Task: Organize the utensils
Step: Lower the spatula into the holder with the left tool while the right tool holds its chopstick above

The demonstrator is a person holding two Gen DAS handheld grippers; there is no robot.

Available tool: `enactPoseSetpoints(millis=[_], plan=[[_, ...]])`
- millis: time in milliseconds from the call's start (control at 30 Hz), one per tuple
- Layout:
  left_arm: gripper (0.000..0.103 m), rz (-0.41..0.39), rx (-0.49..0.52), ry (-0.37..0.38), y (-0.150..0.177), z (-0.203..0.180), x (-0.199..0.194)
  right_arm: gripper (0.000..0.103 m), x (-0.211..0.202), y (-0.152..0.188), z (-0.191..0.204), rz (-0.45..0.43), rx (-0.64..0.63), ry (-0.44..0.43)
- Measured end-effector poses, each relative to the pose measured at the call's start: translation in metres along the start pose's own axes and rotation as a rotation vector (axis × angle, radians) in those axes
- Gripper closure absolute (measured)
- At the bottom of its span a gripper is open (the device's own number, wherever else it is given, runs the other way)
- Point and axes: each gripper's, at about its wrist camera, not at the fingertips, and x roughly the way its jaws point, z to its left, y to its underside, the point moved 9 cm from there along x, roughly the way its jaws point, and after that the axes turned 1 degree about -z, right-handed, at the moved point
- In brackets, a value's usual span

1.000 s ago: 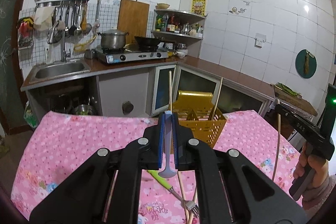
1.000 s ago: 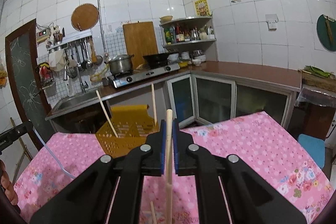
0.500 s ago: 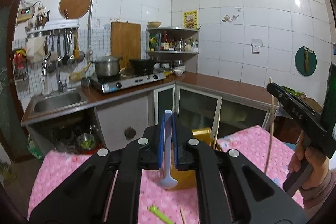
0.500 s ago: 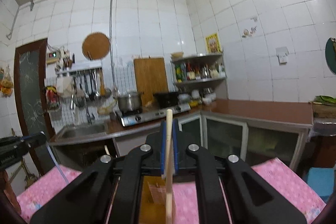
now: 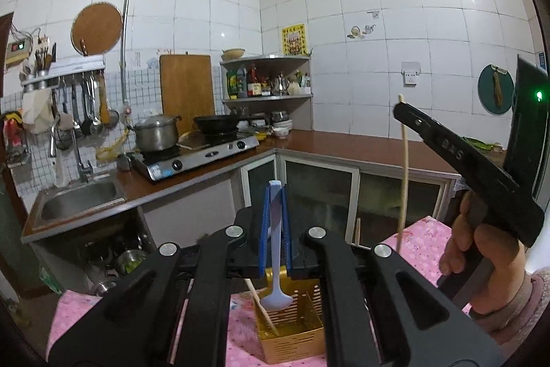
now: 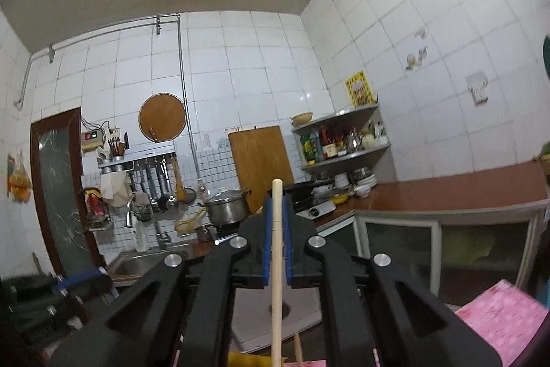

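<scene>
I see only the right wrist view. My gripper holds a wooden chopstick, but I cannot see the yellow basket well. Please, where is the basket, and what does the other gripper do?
Observer: In the left wrist view, the yellow utensil basket stands on the pink floral tablecloth, directly below the left gripper.
Operator: Is the left gripper empty?
Observer: No. It is shut on a pale blue spoon, bowl end hanging down over the basket opening.
Operator: Is something already in the basket?
Observer: Yes, one chopstick leans inside it.
Operator: And how does my chopstick hang?
Observer: Your right gripper holds the wooden chopstick near its top; it hangs almost upright, to the right of the basket.
</scene>
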Motion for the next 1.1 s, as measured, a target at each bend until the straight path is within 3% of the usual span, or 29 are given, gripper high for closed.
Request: enactPoseSetpoints(millis=[300,500,700,867,1100], plan=[[0.097,0.107,-0.013,0.003,0.065,0.001,0.035,0.096,0.009,0.048,-0.006,0.009,-0.059,0.005],[0.097,0.154,-0.052,-0.016,0.086,0.015,0.049,0.097,0.014,0.034,-0.008,0.001,-0.031,-0.005],[0.097,0.169,-0.058,-0.022,0.091,0.021,0.054,0.097,0.024,0.031,0.007,-0.01,-0.082,-0.009],[0.096,0.179,-0.048,-0.03,0.102,0.022,0.055,0.097,0.023,0.064,0.005,0.071,-0.106,-0.018],[0.095,0.215,-0.09,-0.02,0.114,0.027,0.058,0.097,0.018,0.136,0.0,0.309,-0.205,-0.032]])
